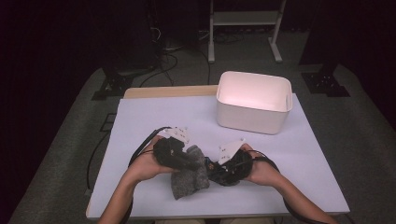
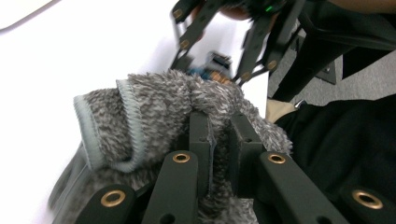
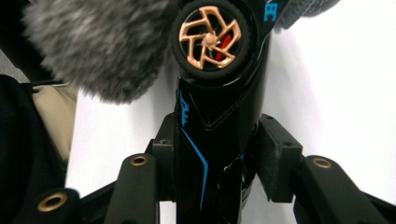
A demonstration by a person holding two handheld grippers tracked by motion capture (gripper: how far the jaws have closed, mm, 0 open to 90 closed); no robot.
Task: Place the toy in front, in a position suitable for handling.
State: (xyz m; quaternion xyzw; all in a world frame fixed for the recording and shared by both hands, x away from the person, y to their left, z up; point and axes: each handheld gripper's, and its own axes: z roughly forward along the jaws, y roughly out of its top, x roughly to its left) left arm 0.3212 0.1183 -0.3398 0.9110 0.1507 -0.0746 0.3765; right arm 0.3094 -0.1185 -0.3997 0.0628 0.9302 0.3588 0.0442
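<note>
The left gripper [image 2: 216, 140] clamps the fuzzy grey sock [image 2: 154, 109]; the right gripper [image 3: 212, 154] grips a black toy car [image 3: 215, 107], nose against the sock. A white bin [image 1: 253, 100] stands well beyond both.

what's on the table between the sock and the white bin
Nothing. In the high view, the stretch of table from the grey sock to the bin is bare.

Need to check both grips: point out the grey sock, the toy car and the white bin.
grey sock [image 2: 154, 107], left gripper view, fuzzy cuff.
toy car [image 3: 210, 37], right gripper view, gold wheel.
white bin [image 1: 252, 116], high view, front wall.
</note>
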